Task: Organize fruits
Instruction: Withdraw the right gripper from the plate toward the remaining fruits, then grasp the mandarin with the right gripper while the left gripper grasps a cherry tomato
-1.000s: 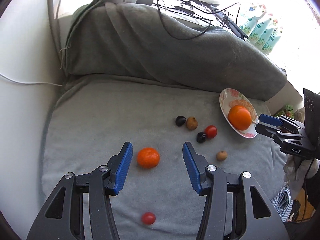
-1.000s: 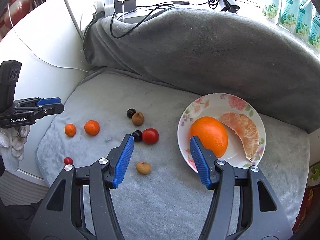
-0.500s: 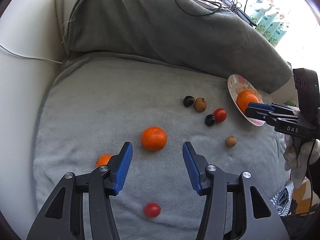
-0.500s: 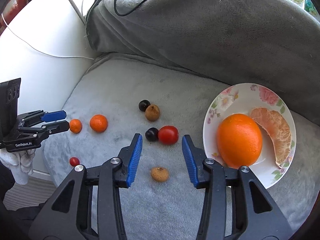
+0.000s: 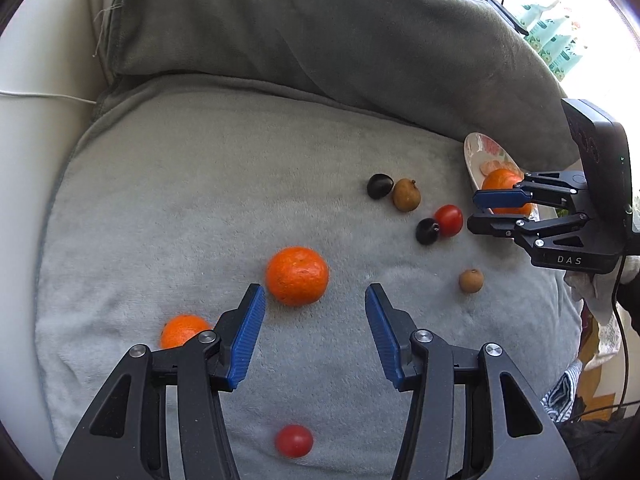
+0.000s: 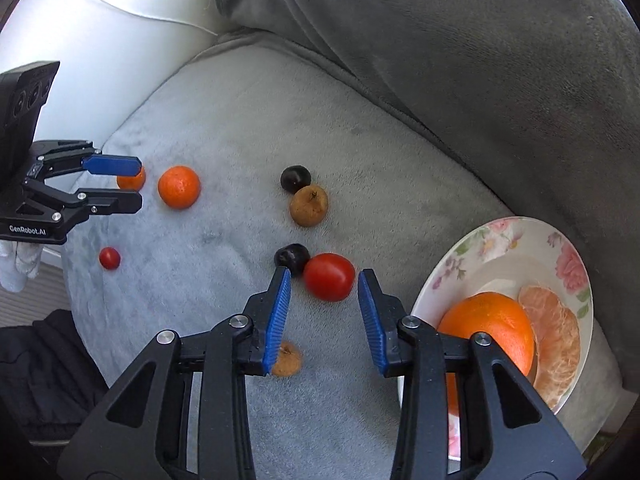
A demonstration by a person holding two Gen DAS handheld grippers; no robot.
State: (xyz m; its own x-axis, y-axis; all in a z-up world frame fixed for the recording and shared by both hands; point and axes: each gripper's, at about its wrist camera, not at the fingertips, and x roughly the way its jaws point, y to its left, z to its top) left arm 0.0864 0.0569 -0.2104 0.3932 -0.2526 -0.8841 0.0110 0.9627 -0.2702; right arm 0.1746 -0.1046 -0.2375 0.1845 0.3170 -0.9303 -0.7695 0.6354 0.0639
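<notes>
Surface: grey plush blanket [image 5: 180,200] spread flat, its far part draped over a raised bulk behind.
Left gripper [image 5: 315,304]: jaws parted with nothing between the blue pads; angled down at the blanket.
Large tangerine [image 5: 297,275]: lies on the blanket just beyond the left gripper's tips, nearer the left-hand pad, not touched.
Small tangerine [image 5: 182,330]: beside the left gripper's left-hand finger, partly hidden behind it.
Small red tomato [image 5: 293,441]: on the blanket below the left gripper's jaws, near the front edge, slightly blurred.
Right gripper [image 6: 323,286]: jaws have just been closing and now stand narrow but still apart; the pads press on nothing.
Cherry tomato [image 6: 329,277]: sits at the mouth of the right gripper's jaws, between the two tips, clear of both pads.
Dark fruit, near [image 6: 292,258]: touching the cherry tomato on its left, just above the left-hand pad tip.
Dark fruit, far [image 6: 295,178]: further back, touching a brown fruit.
Brown fruit, far [image 6: 309,205]: round, rough skin, stem end showing.
Brown fruit, near [image 6: 286,364]: partly hidden behind the right gripper's left-hand finger.
Plate [image 6: 500,240]: floral rim, at the right of the blanket.
Orange [image 6: 488,332]: whole, on the plate.
Peeled citrus half [image 6: 556,344]: on the plate, touching the orange's right side.
Gloved hand [image 6: 18,264]: white glove under the left gripper's body.
</notes>
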